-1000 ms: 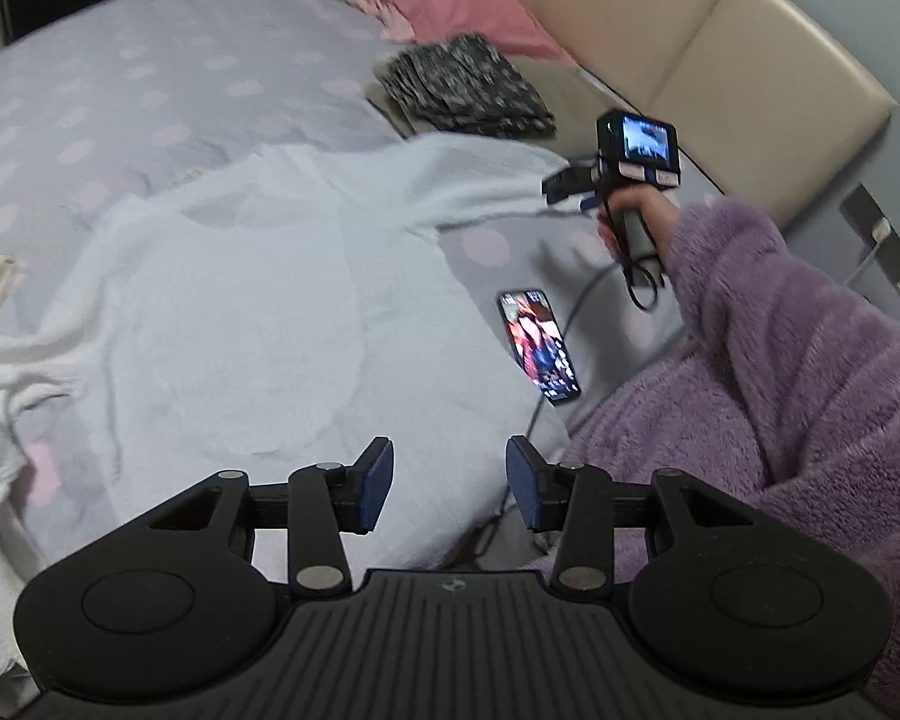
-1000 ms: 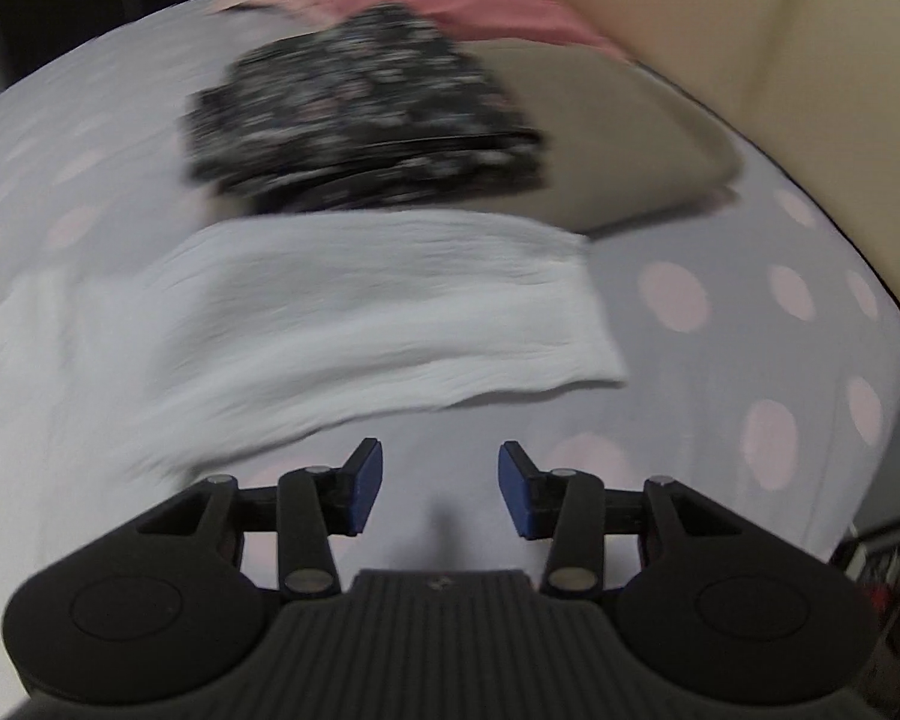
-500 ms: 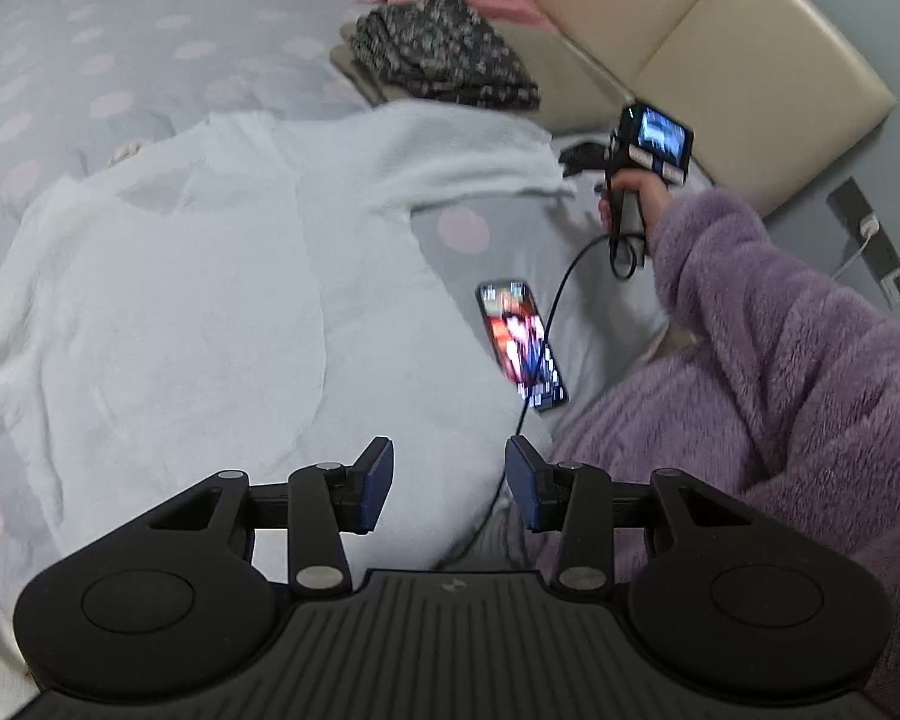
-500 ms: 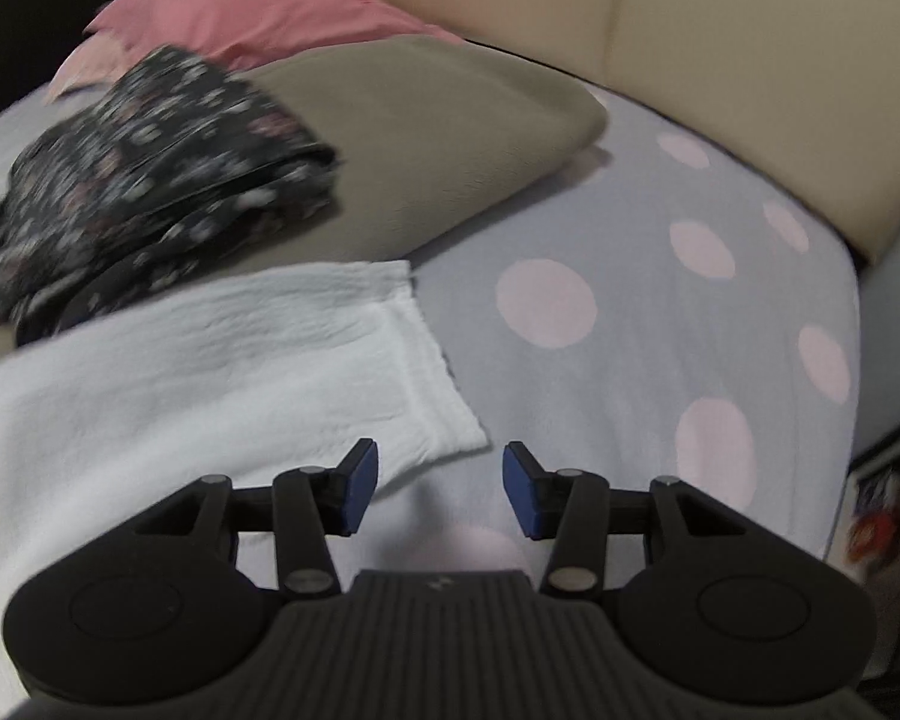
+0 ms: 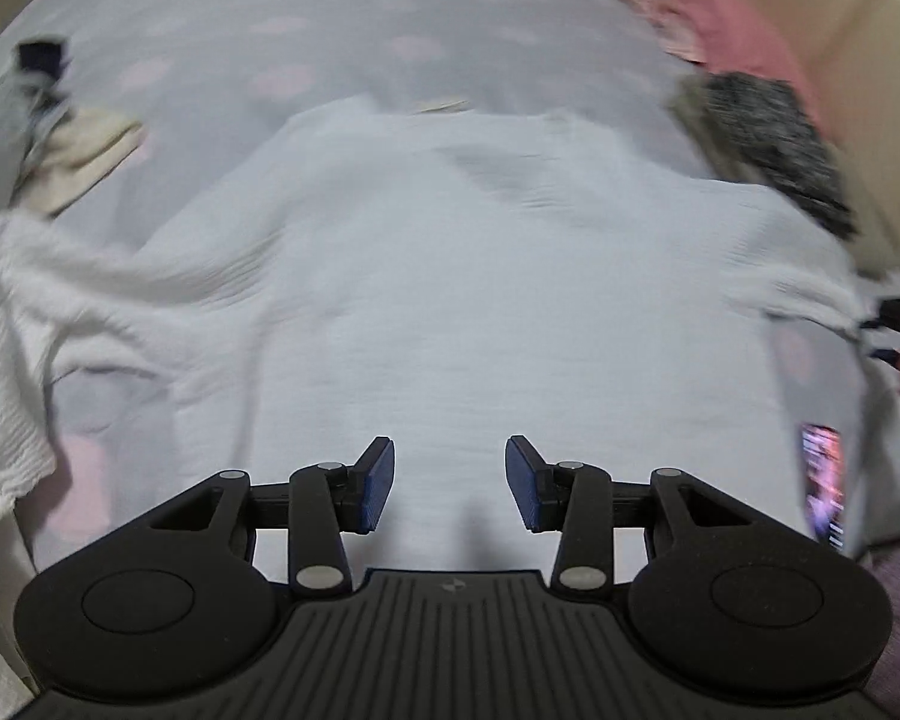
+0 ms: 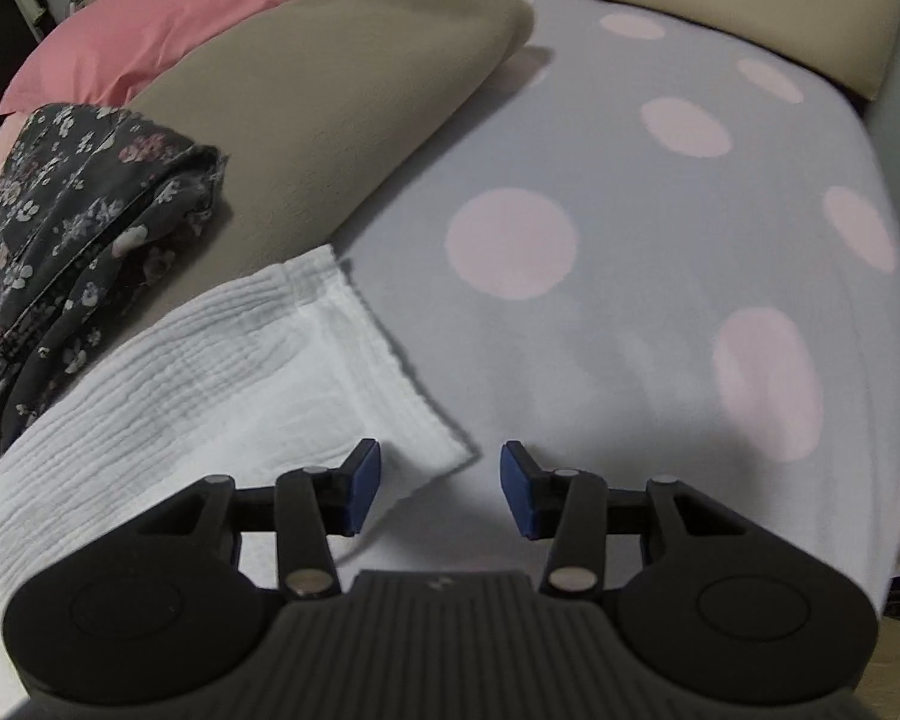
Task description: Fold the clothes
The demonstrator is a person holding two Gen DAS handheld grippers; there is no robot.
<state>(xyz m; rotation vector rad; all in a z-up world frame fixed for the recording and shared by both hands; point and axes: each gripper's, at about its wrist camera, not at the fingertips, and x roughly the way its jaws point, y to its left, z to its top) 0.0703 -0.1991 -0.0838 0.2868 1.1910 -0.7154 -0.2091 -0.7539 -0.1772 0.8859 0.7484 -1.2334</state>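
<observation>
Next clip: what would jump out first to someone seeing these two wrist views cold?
The white garment spread across the polka-dot bedsheet fills the left wrist view, with the open left gripper poised above it. In the right wrist view, the open right gripper sits at the sleeve's corner, jaws just narrowing with nothing pinched. A folded dark floral garment lies on an olive pillow behind.

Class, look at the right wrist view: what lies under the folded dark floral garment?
The dark floral garment rests on a taupe pillow; a pink pillow lies behind. Whatever is beneath its left part is covered.
</observation>
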